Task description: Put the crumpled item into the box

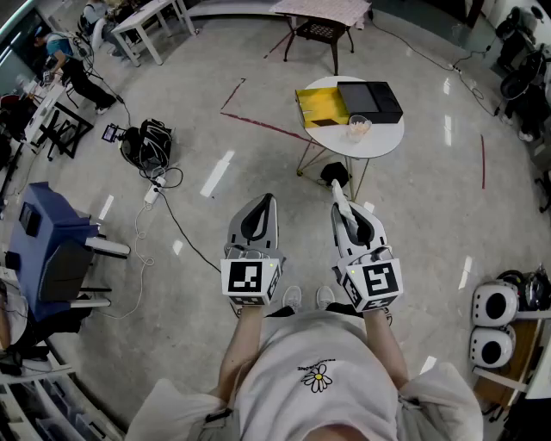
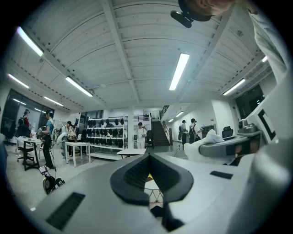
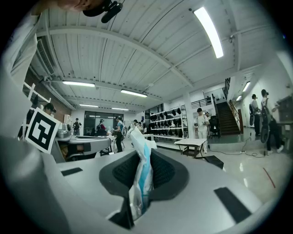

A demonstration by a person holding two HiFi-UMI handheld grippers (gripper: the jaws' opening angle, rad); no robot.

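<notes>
My right gripper [image 1: 346, 209] [image 3: 139, 157] is shut on a crumpled white and blue wrapper [image 1: 339, 193] [image 3: 141, 176], which sticks up from between its jaws. Beside it, my left gripper [image 1: 263, 204] [image 2: 149, 157] is held level with its jaws closed and nothing between them. Both point at a round white table [image 1: 379, 138] some way ahead. On that table lie an open yellow box [image 1: 322, 107], a black box [image 1: 370, 99] and a small clear cup [image 1: 359, 127]. The left gripper view shows the right gripper [image 2: 229, 147] with the white wrapper [image 2: 209, 137].
A black bag with cables [image 1: 146, 142] lies on the floor at the left, and a blue machine [image 1: 50, 250] stands nearer. Red tape lines [image 1: 258, 125] cross the floor before the table. Two white devices [image 1: 494, 320] sit at the right. People work at white tables [image 1: 151, 21] far left.
</notes>
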